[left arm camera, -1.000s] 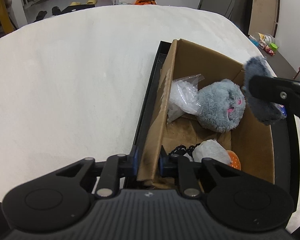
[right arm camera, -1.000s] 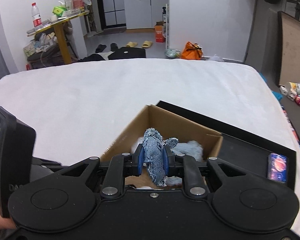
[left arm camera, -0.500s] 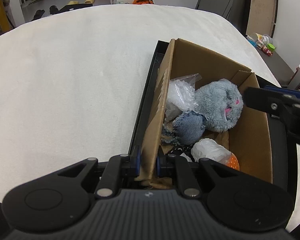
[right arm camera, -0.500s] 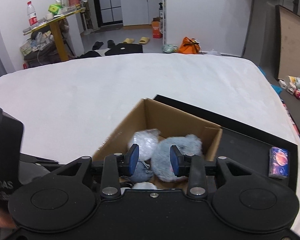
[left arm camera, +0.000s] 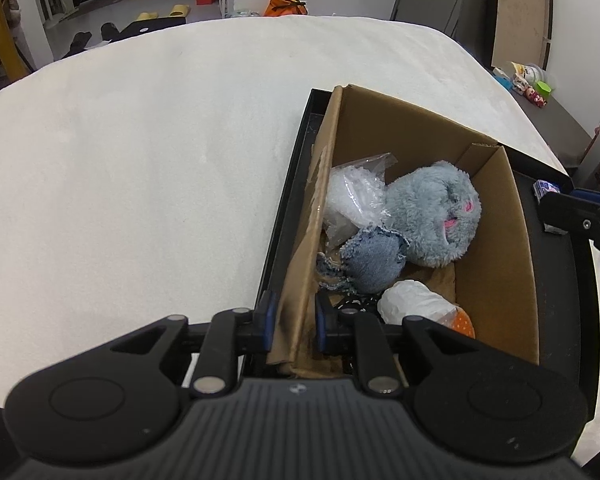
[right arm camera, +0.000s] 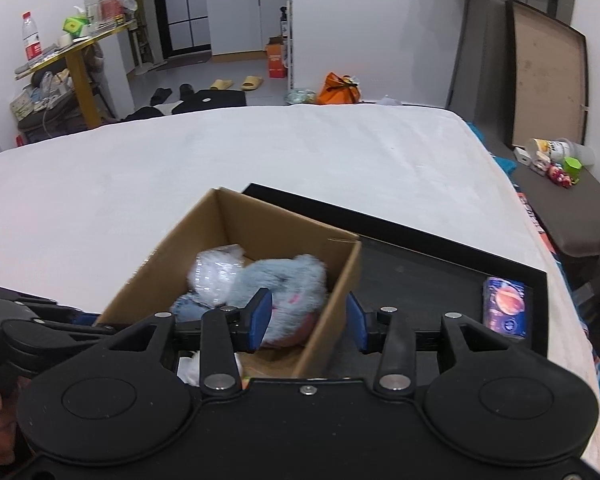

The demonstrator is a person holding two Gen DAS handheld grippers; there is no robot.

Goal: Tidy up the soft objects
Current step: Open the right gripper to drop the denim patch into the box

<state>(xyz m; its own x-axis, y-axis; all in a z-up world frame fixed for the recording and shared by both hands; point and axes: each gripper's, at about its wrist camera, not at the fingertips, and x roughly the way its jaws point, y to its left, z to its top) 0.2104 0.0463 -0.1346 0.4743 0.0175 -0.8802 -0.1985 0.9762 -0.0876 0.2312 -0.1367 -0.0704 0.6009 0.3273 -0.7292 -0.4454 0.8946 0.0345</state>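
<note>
- Though the left wrist view showed several soft things packed in the cardboard box (left arm camera: 496,216), none looked heavy: the grey plush toy (left arm camera: 432,212) at about 1 o'clock from the left claw (left arm camera: 292,316) would squash under the pads and is best taken across its thick body.
- Just beside it at 12 o'clock lay the denim pouch (left arm camera: 372,260), limp and frayed, easiest to pinch at its bulging middle; the crinkly plastic bag (left arm camera: 356,196) behind it would likely slip, and a white wrapped bundle (left arm camera: 412,304) sat nearest the claw.
- That left claw was closed on the box's near left wall, one pad outside and one inside, apparently steadying it; thin card like this bends readily, so the hold should be gentle.
- The box stood in a black tray (left arm camera: 284,216) on the white bed (left arm camera: 140,160), and the right claw (left arm camera: 580,216) showed at 3 o'clock, over the tray's edge.
- From the right wrist view, the right claw (right arm camera: 308,320) stood wide open and held nothing, its pads straddling the near right corner of the box (right arm camera: 260,220) without clearly touching it.
- The plush toy (right arm camera: 284,280), partly blurred, filled the box at 12 o'clock, the plastic bag (right arm camera: 216,272) at 11 o'clock.
- A small printed packet (right arm camera: 506,306) lay in the tray (right arm camera: 420,264) at 2 o'clock, well apart from the box.
</note>
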